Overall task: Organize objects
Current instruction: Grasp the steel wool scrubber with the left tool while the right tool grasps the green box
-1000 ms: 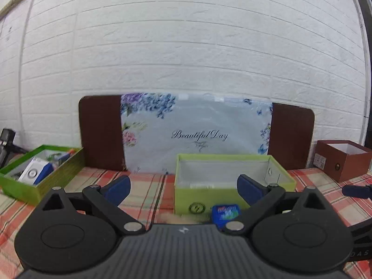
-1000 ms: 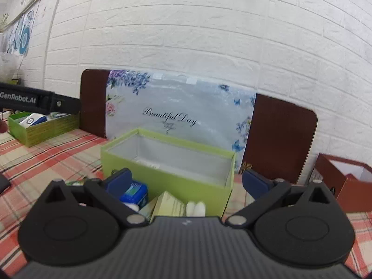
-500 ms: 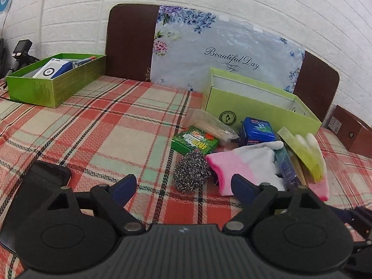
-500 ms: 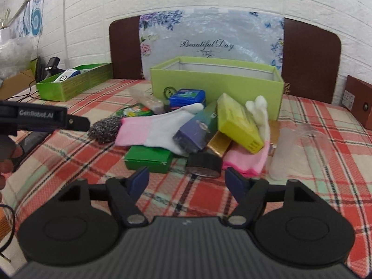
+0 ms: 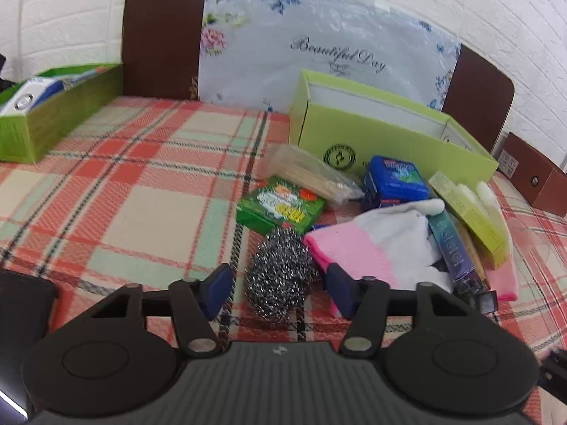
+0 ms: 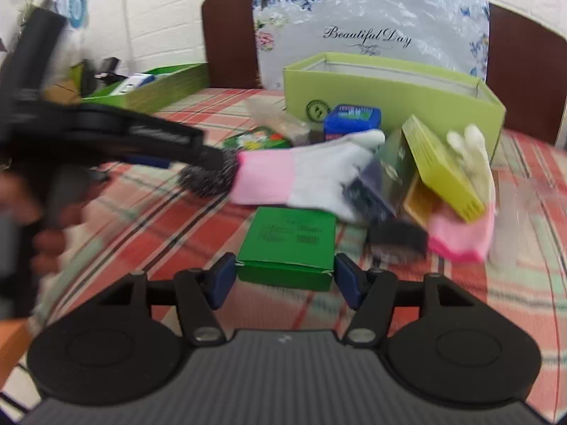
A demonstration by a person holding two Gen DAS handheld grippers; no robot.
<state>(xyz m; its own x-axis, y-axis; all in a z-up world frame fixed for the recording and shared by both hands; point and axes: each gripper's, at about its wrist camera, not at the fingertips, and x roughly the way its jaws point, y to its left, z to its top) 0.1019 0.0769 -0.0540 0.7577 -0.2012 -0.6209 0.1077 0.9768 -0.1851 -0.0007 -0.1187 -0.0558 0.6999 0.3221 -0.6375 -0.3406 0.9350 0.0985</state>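
Observation:
A pile of objects lies on the plaid cloth in front of an open light-green box (image 5: 389, 141). My left gripper (image 5: 280, 288) is open, its fingers on either side of a steel wool scrubber (image 5: 280, 276). My right gripper (image 6: 285, 281) is open, its fingers on either side of a green carton (image 6: 288, 244). Whether the pads touch is unclear. In the pile are a pink-and-white glove (image 5: 372, 248), a blue packet (image 5: 395, 180), a green scrubber pack (image 5: 280, 205), a yellow-green carton (image 6: 443, 170) and a dark tube (image 5: 452, 248).
A second green box (image 5: 56, 106) with items stands at far left. A brown box (image 5: 531, 177) stands at far right. A flowered "Beautiful Day" board (image 5: 319, 49) leans on the brick wall behind. A clear cup (image 6: 521, 219) lies right of the pile. A black object (image 5: 21, 308) lies near left.
Both grippers tilted down from the wall, moved in low over the table, and narrowed. The left now straddles the steel wool, the right straddles the green carton.

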